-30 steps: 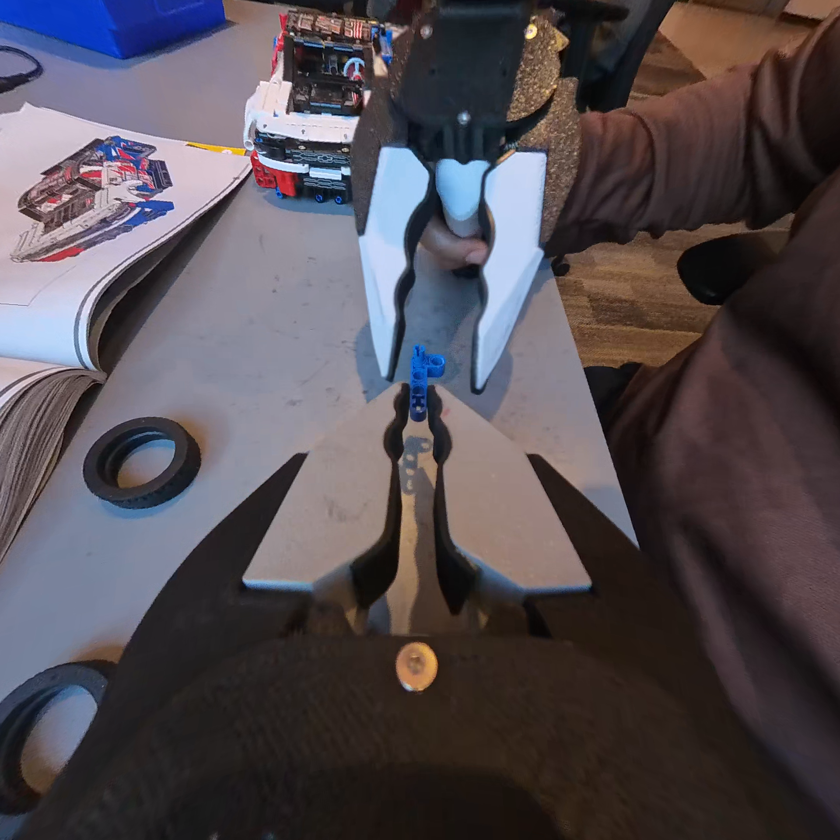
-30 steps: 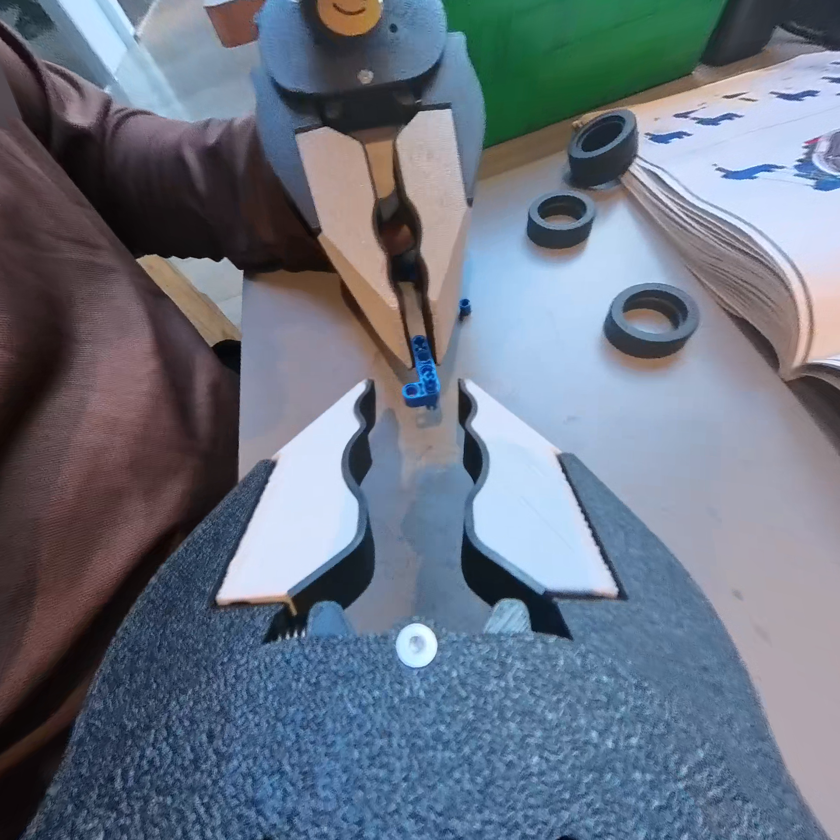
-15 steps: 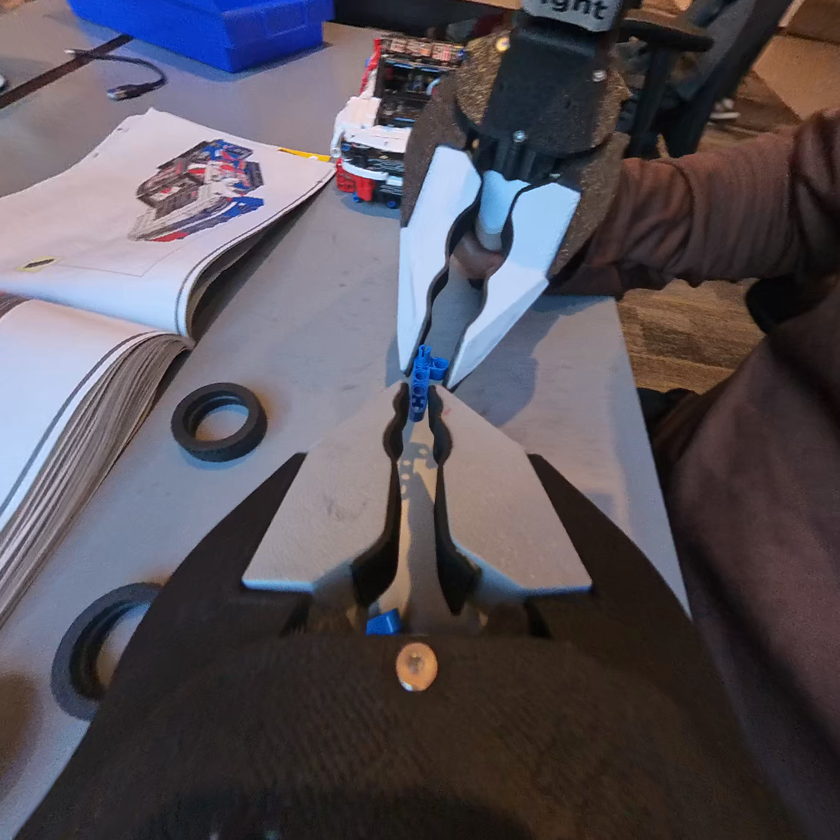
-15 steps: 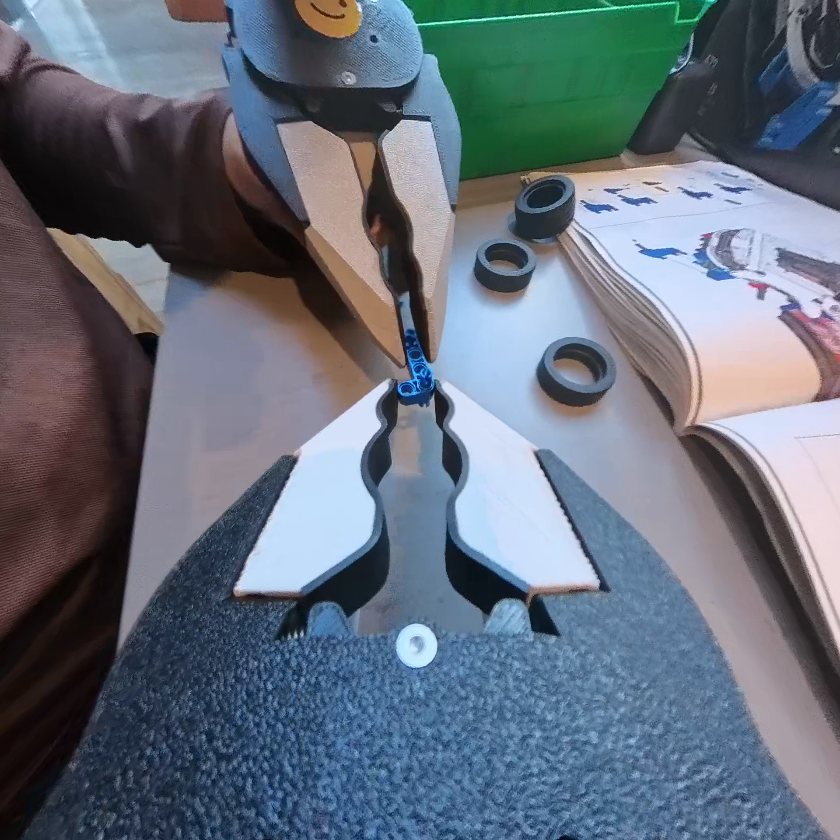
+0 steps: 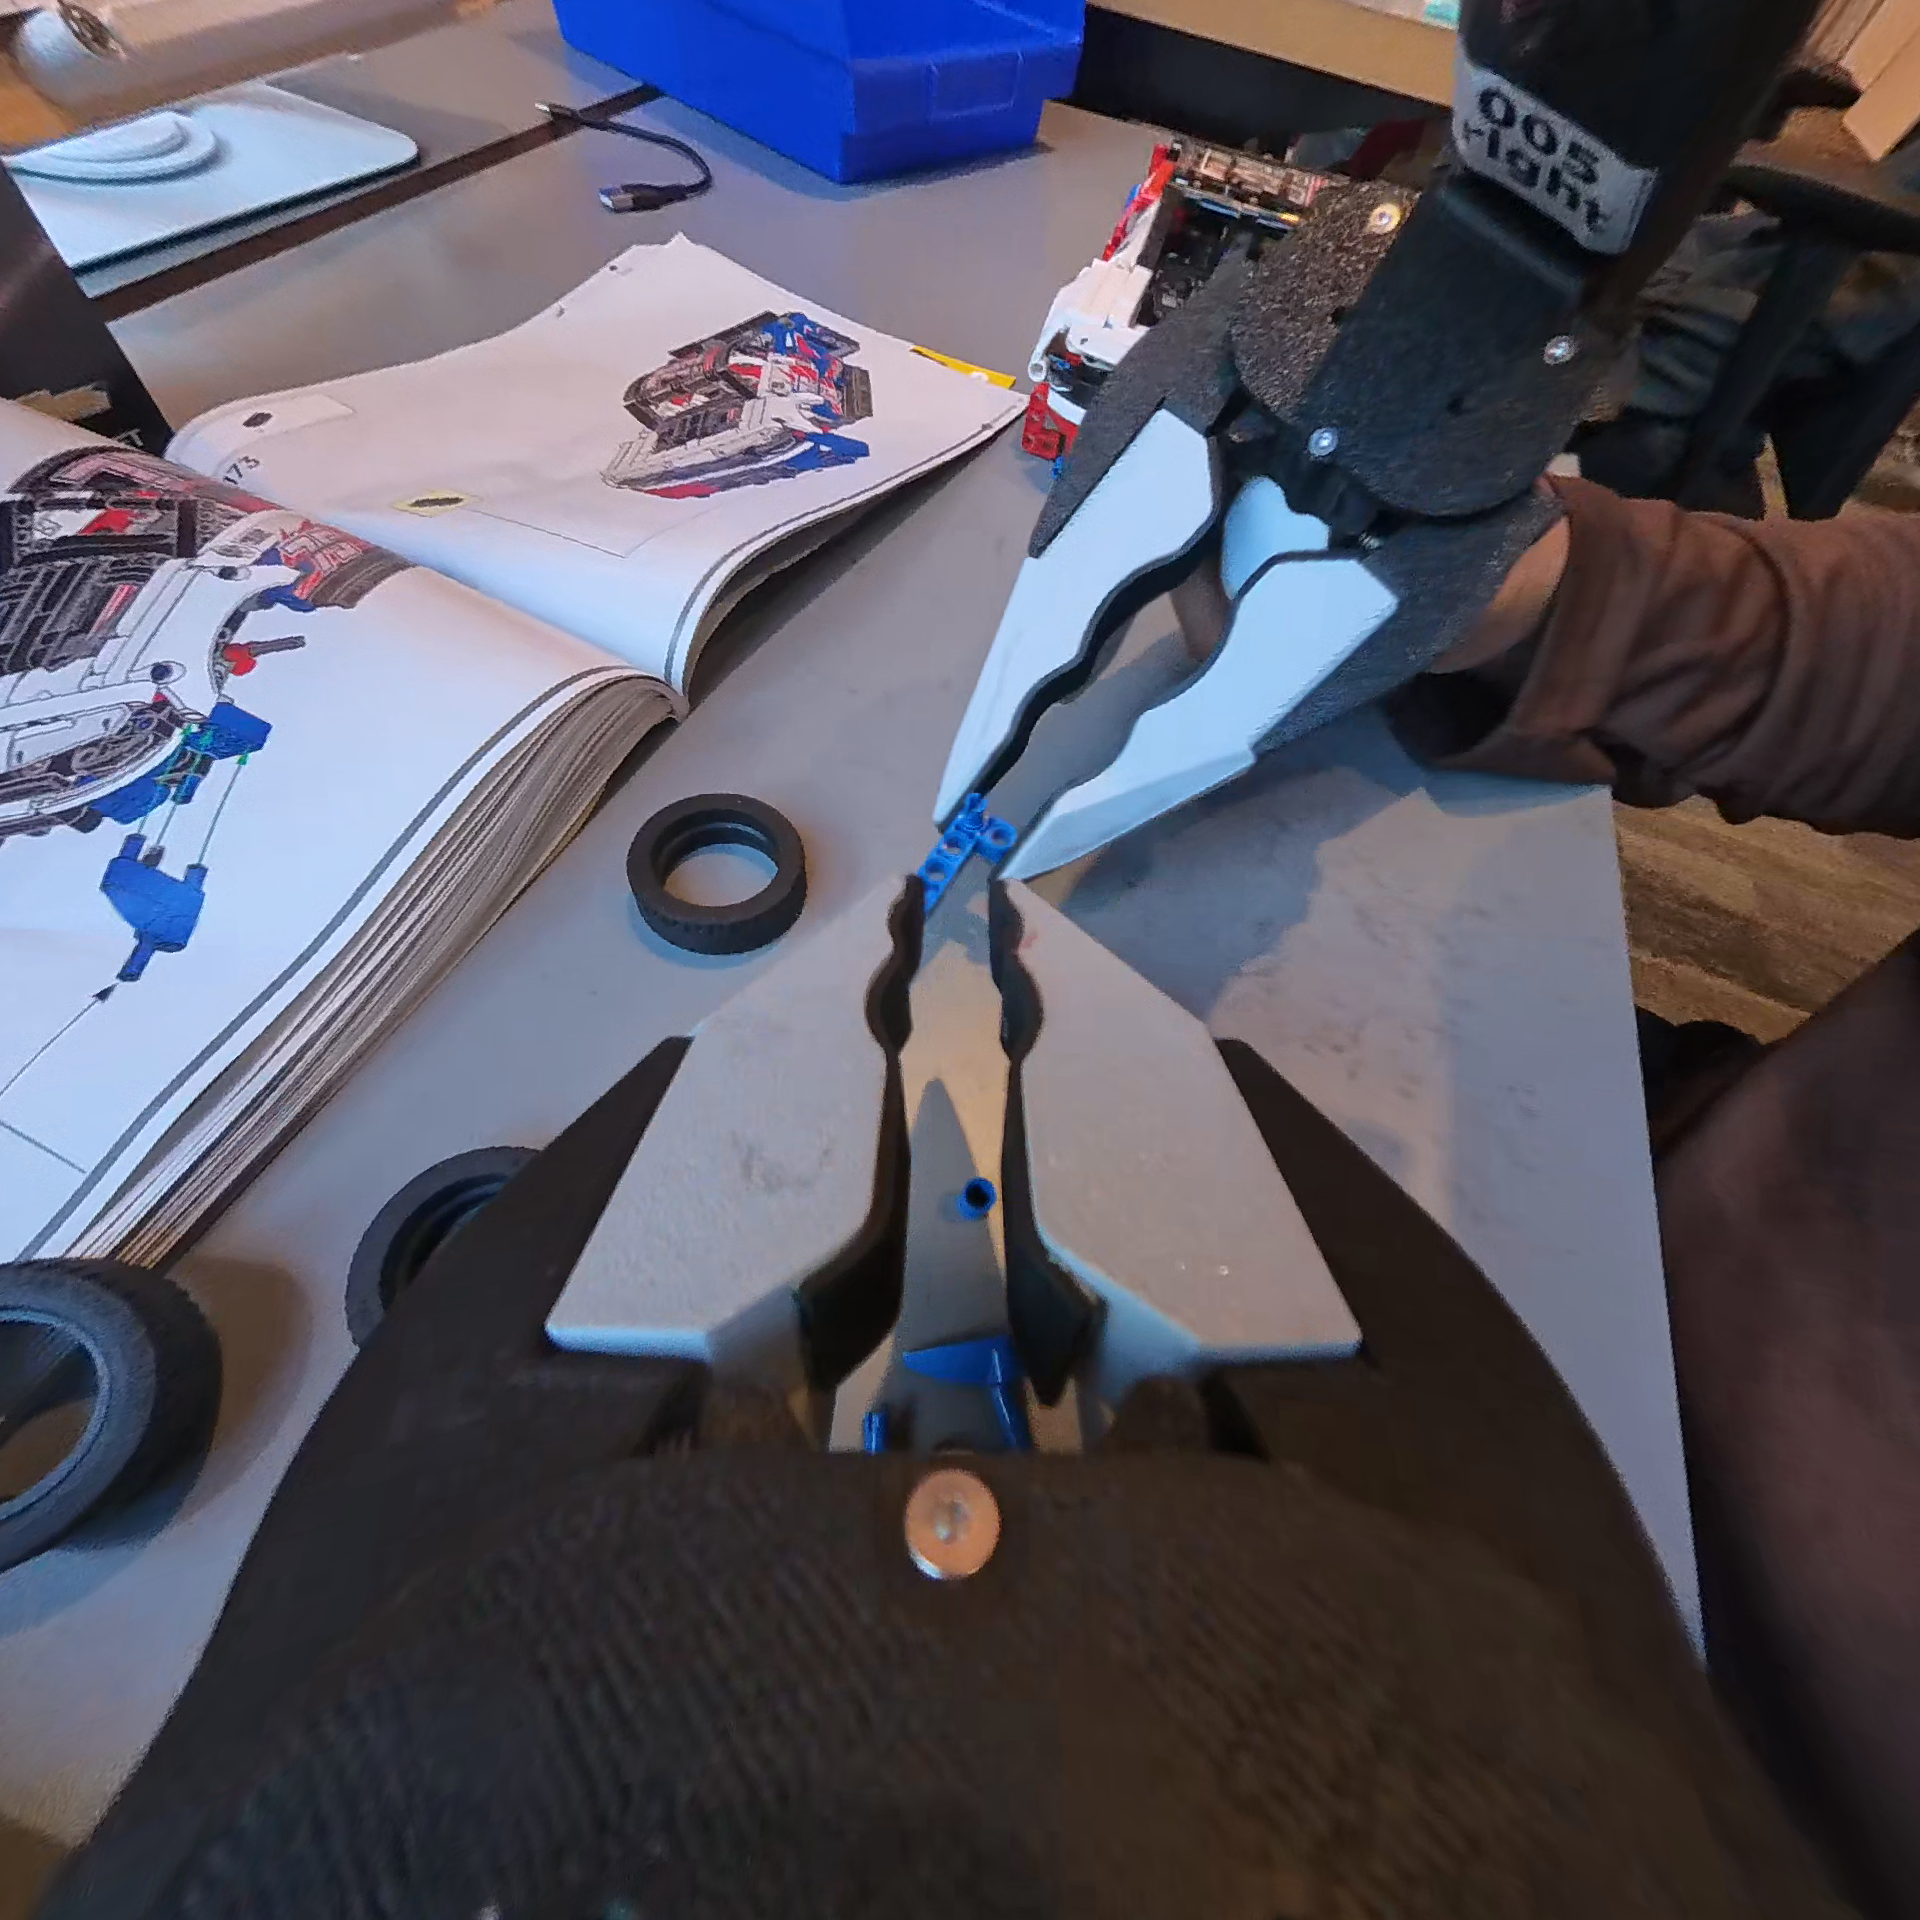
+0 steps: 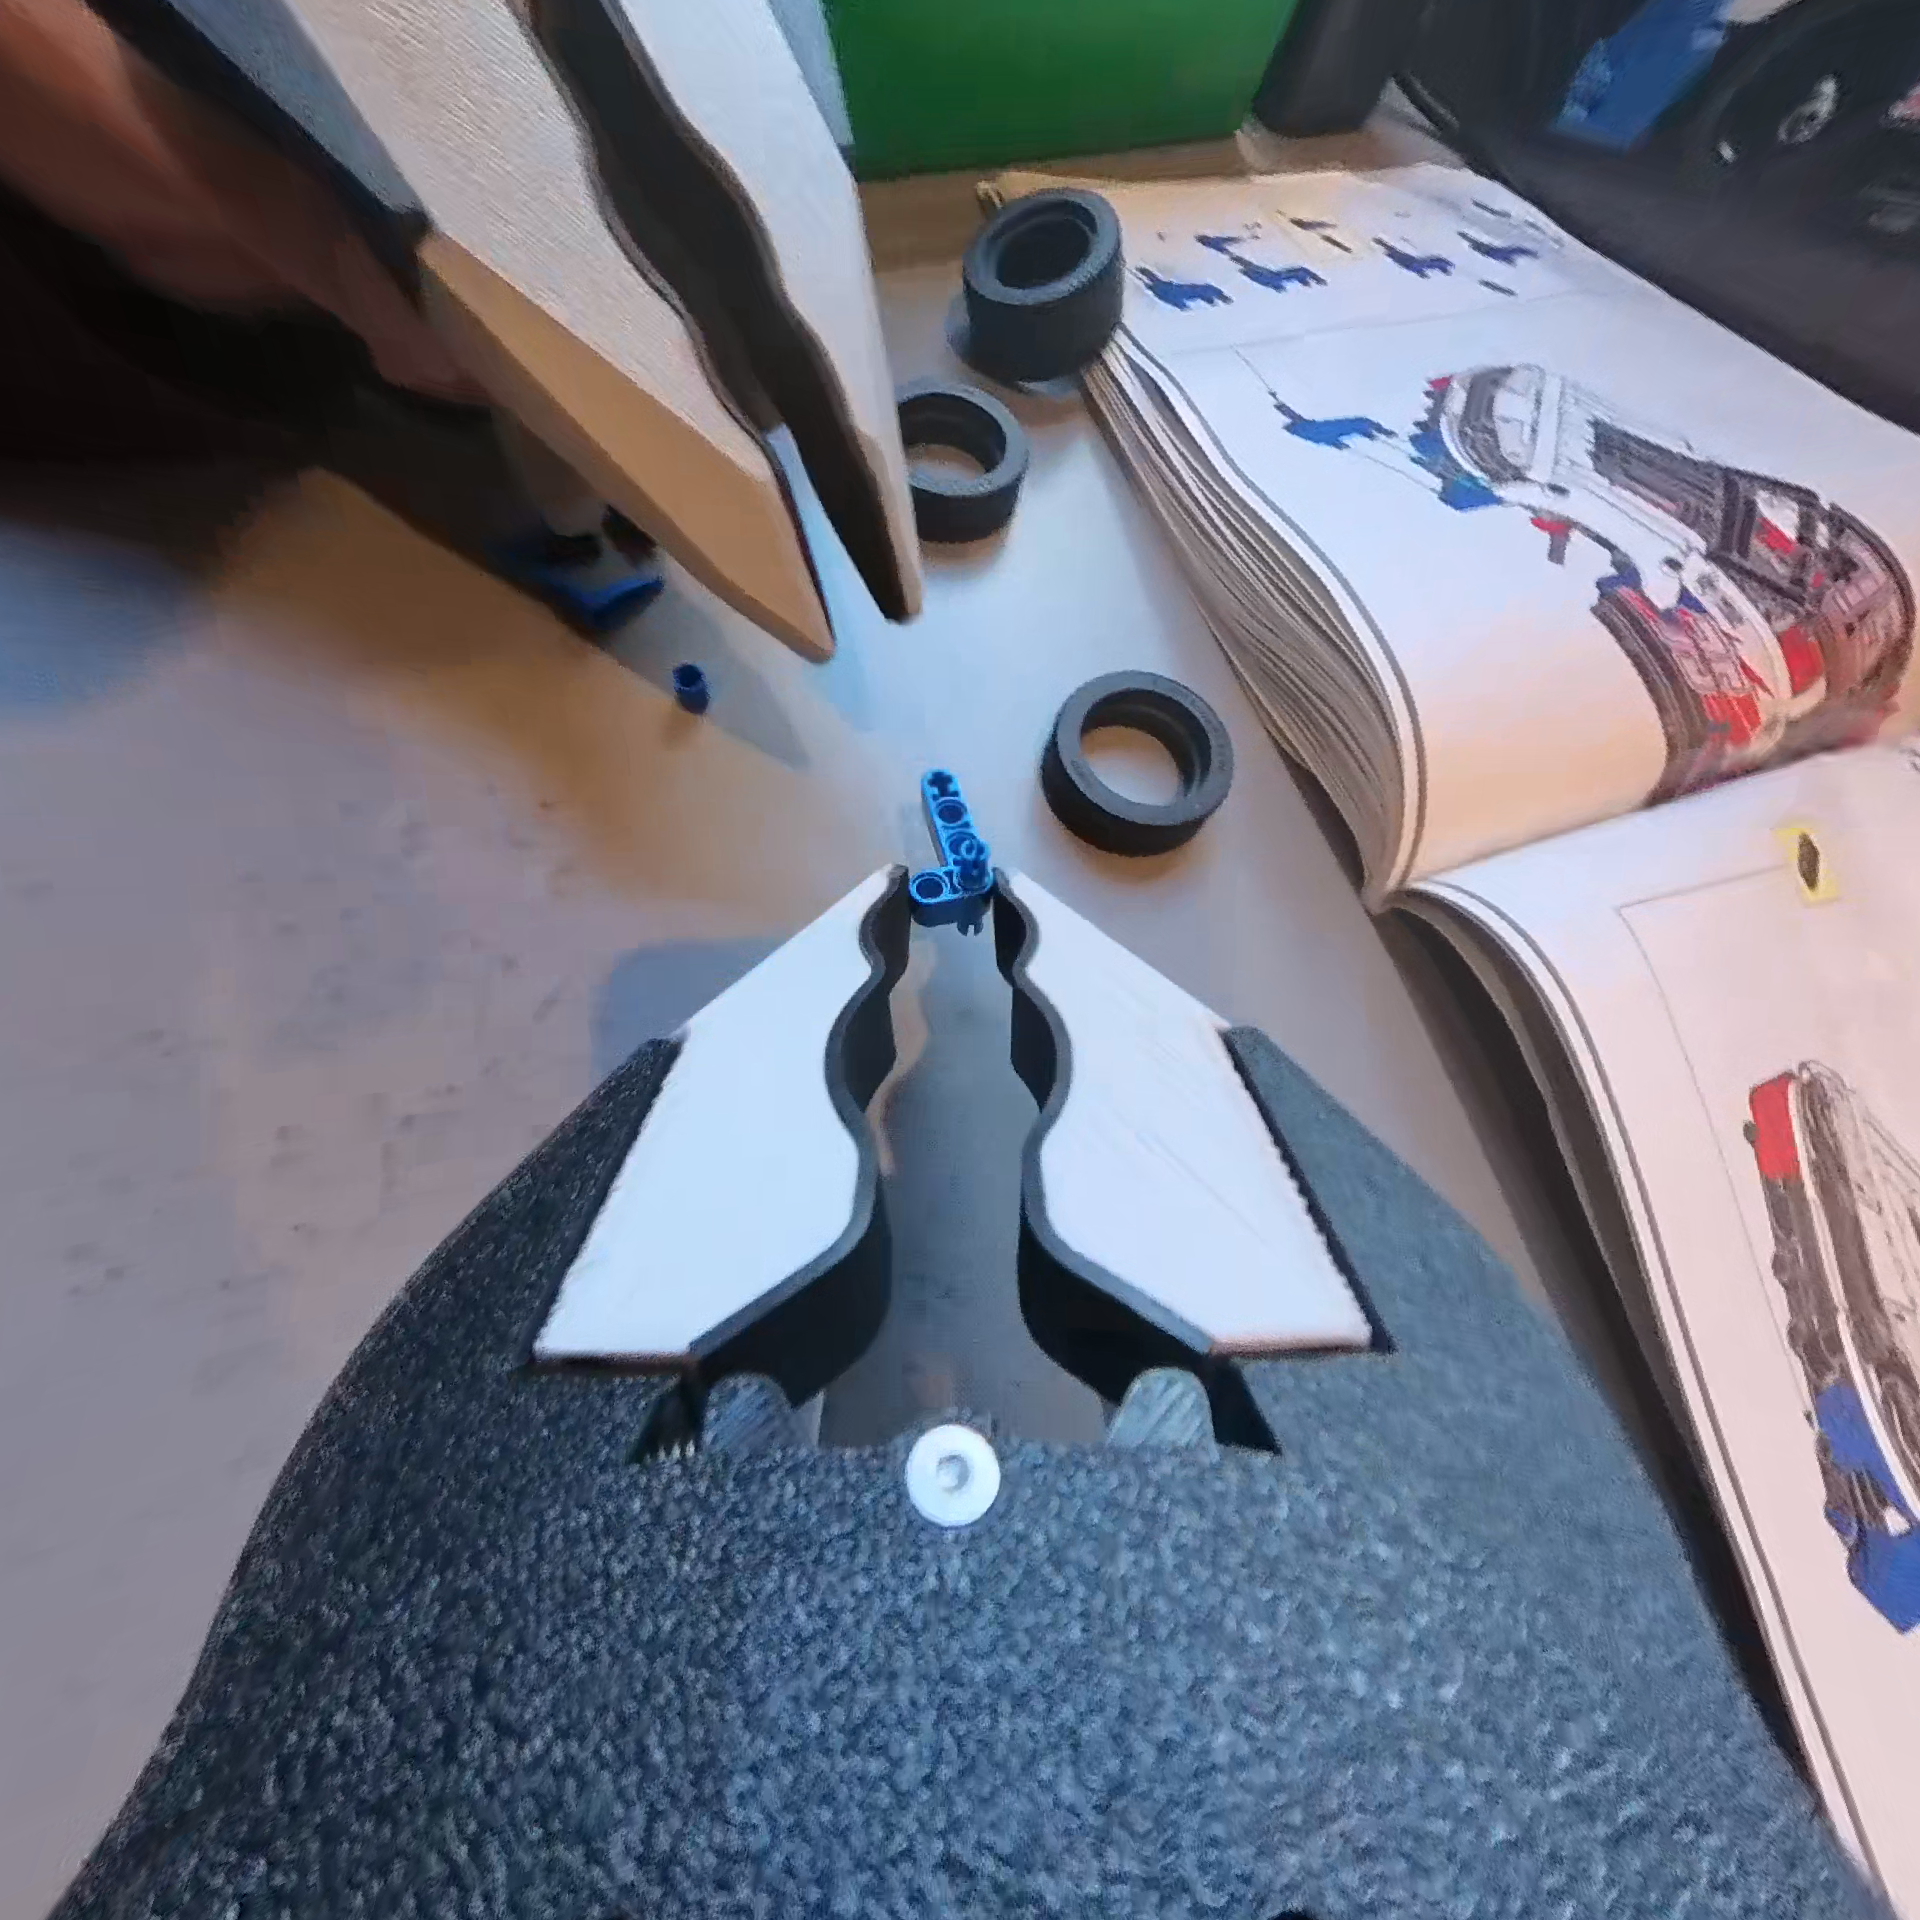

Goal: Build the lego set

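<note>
While closed down to the part's width, pinched the blue angled beam [image 6: 948, 847] by its short leg at the very tips of the right gripper [image 6: 948, 894], long leg pointing on toward 12 o'clock, lifted off the grey table [image 6: 312, 935].

Kept the left gripper [image 5: 951, 899] only narrowly parted, gripping nothing; tips seen at 11 o'clock in the right wrist view, apart from the beam's far end, with bare tabletop showing through that gap.

From the left wrist view:
- Found one black tyre [image 5: 717, 873] just beside the left tips at 10 o'clock, clear of them.
- Noted the open instruction book [image 5: 416, 727] spreading from 9 to 11 o'clock, page edges close behind that tyre.
- Saw two more tyres [image 5: 94, 1382] at 8 o'clock, against the book's lower edge.
- Spotted a small blue pin [image 5: 975, 1197] lying loose on the table under the fingers, and a larger blue part [image 5: 961, 1371] near their roots.
- Placed the partly built model [image 5: 1132, 281] at 1 o'clock, behind the right gripper.
- Marked the table edge [image 5: 1621, 1039] running down at 3 o'clock, near both grippers, bare grey surface between it and the tips.
</note>
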Motion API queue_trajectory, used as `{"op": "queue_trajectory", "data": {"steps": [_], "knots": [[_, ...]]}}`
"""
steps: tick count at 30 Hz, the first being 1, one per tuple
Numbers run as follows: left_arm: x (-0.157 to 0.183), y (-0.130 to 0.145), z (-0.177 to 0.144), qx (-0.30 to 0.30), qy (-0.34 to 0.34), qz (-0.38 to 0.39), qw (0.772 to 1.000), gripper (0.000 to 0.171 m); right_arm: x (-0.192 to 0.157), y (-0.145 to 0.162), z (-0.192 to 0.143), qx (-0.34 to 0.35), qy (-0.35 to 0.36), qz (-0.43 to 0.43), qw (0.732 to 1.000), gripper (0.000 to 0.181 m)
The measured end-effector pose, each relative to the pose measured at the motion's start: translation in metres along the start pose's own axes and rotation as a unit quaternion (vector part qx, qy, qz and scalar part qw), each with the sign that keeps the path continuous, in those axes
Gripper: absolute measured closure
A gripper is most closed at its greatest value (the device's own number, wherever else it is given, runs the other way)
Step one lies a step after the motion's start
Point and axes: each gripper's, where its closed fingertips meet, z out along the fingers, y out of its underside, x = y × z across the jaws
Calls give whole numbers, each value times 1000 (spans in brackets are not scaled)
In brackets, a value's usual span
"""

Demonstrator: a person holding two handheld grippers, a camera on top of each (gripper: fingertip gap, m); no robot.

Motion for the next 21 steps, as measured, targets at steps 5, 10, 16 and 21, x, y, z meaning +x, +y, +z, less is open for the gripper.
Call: {"op": "queue_trajectory", "data": {"steps": [5, 10, 16, 21], "knots": [[-20, -3, -7, 12, -58, -7, 998, 171, 6, 11, 5, -38, 16, 14, 999, 166], [-32, -14, -21, 60, -81, -36, 994, 170, 4, 17, 6, -56, 7, 18, 998, 165], [-46, -19, -41, 80, -136, -47, 986, 164, 2, 21, 6, -65, -3, 23, 998, 165], [-22, -10, -60, 74, -125, -79, 986, 159, 1, 19, 2, -51, -6, 29, 998, 162]]}}
